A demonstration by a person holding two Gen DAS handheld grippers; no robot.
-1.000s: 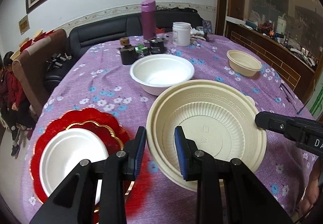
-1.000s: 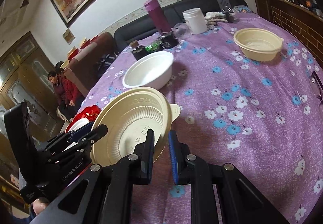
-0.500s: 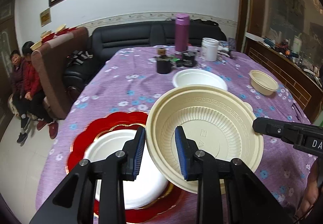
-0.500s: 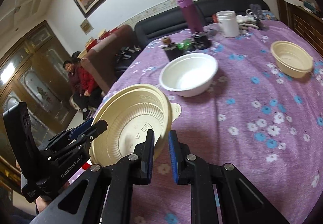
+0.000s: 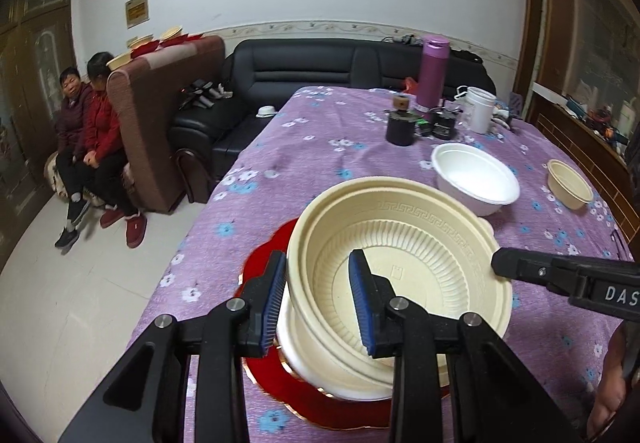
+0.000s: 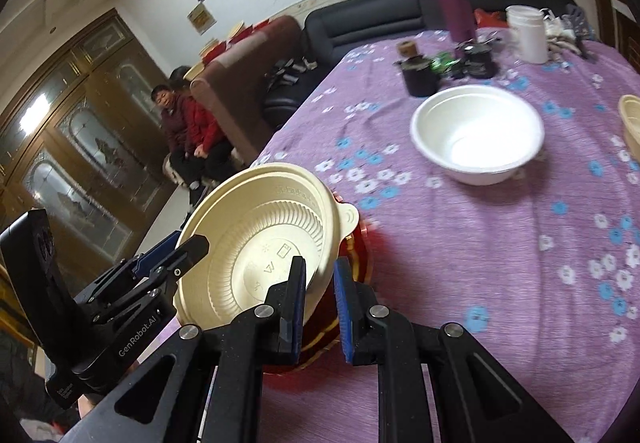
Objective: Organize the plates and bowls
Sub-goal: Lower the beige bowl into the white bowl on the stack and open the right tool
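Observation:
Both grippers hold one large cream ribbed bowl [image 5: 404,263] by opposite rims. My left gripper [image 5: 320,303] is shut on its left rim; my right gripper [image 6: 320,303] is shut on its right rim and shows in the left wrist view [image 5: 520,267]. The bowl [image 6: 256,243] hangs tilted over a white plate [image 5: 320,375] that lies on a red gold-edged plate [image 5: 280,383]. Whether it touches the white plate I cannot tell. A white bowl [image 5: 476,179] and a small cream bowl [image 5: 570,189] stand farther right on the purple flowered tablecloth [image 5: 320,147].
A purple flask [image 5: 432,71], a white jar [image 5: 478,109] and dark small pots [image 5: 400,127] stand at the table's far end. A black sofa [image 5: 300,71] and a brown chair [image 5: 160,115] are beyond the table's left edge; two people sit at far left.
Both grippers carried the cream bowl leftward; it now hangs over the white plate and covers most of it. The white bowl and small cream bowl stayed put.

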